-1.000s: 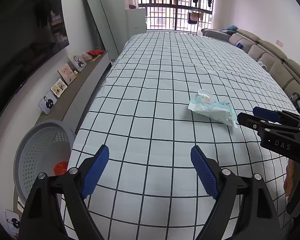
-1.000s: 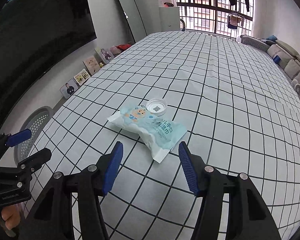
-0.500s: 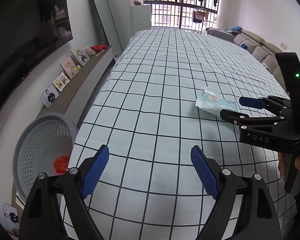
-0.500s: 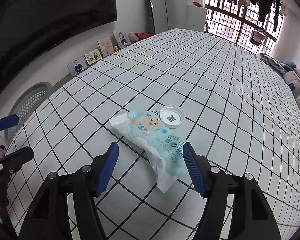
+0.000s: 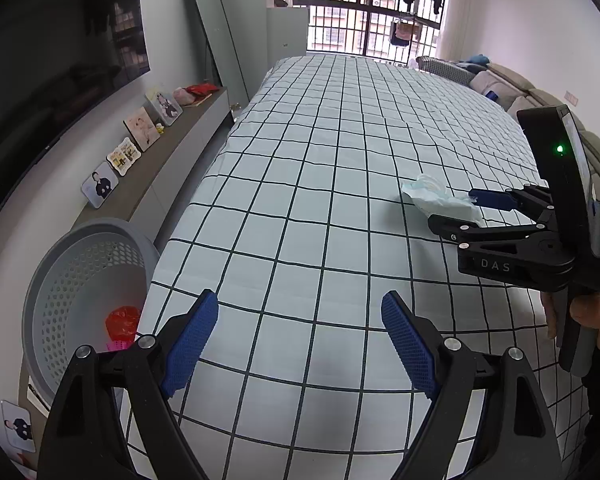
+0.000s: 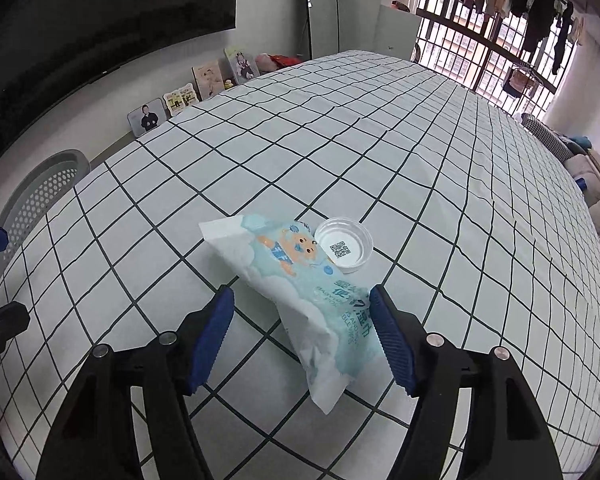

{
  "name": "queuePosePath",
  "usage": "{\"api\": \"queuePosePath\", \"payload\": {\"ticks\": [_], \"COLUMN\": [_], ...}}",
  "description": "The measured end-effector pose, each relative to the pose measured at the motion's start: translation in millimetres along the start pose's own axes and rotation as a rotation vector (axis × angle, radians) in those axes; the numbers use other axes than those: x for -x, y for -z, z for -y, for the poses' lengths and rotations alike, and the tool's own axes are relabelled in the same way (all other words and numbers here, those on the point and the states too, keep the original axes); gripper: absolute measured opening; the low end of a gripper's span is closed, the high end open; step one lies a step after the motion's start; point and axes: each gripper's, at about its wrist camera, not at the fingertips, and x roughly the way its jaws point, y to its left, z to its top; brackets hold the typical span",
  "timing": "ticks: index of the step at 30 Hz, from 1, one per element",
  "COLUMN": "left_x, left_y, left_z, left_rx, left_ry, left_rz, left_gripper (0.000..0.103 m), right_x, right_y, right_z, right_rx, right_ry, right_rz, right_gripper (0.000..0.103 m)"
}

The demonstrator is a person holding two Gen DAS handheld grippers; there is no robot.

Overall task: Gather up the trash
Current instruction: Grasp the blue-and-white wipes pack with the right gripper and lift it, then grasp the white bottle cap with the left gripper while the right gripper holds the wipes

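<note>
A light blue wet-wipe packet (image 6: 300,292) with a cartoon print lies on the checked table cover, a white lid (image 6: 343,249) touching its far edge. My right gripper (image 6: 302,336) is open, its blue pads on either side of the packet's near end. In the left wrist view the packet (image 5: 440,200) lies at the right with the right gripper (image 5: 456,210) around it. My left gripper (image 5: 300,344) is open and empty above the cover's near left part. A grey perforated basket (image 5: 56,300) stands on the floor to the left, with red trash (image 5: 122,322) inside.
The checked cover (image 5: 340,152) stretches far back toward a barred window. A low shelf with photo frames (image 5: 140,128) runs along the left wall under a dark screen. A sofa (image 5: 520,92) lines the right side. The basket also shows in the right wrist view (image 6: 40,196).
My right gripper has moved forward and down until its open pads straddle the packet's near end. My left gripper has stayed open, shifting only slightly.
</note>
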Motion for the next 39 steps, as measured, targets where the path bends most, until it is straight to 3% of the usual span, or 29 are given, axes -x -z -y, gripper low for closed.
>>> {"api": "queuePosePath", "payload": {"ticks": [1,3,4,9,17,26,31,39], "left_x": [0,0,0,0,-7,-26,-47,-80], "left_y": [0,0,0,-1,-10,-32,-45,-79], "left_z": [0,0,0,1,14,42,70,110], "left_rx": [0.0,-0.001,-0.002,-0.001,-0.011,-0.047,-0.123,-0.193], "left_ry": [0.0,-0.001,-0.001,-0.001,0.023,0.047,0.032,0.026], "left_rz": [0.0,0.001,0.001,0.001,0.0,0.006,-0.005,0.01], "left_gripper": [0.082,0.082,0.082,0.082,0.082,0.082,0.082,0.082], "right_x": [0,1,2,14,53,99,106,104], "right_y": [1,2,3,8,29,60,77,90], "right_z": [-1,-3,-4,4,24,61,82,100], "right_rx": [0.004,0.012,0.014,-0.059,-0.225,-0.369,-0.418,-0.48], "right_ry": [0.016,0.052,0.06,0.017,-0.018,0.048,0.108,0.094], "right_rz": [0.005,0.017,0.022,0.051,0.103,0.147,0.145,0.136], "right_gripper": [0.065,0.045,0.04,0.028,0.026,0.025,0.025,0.025]}}
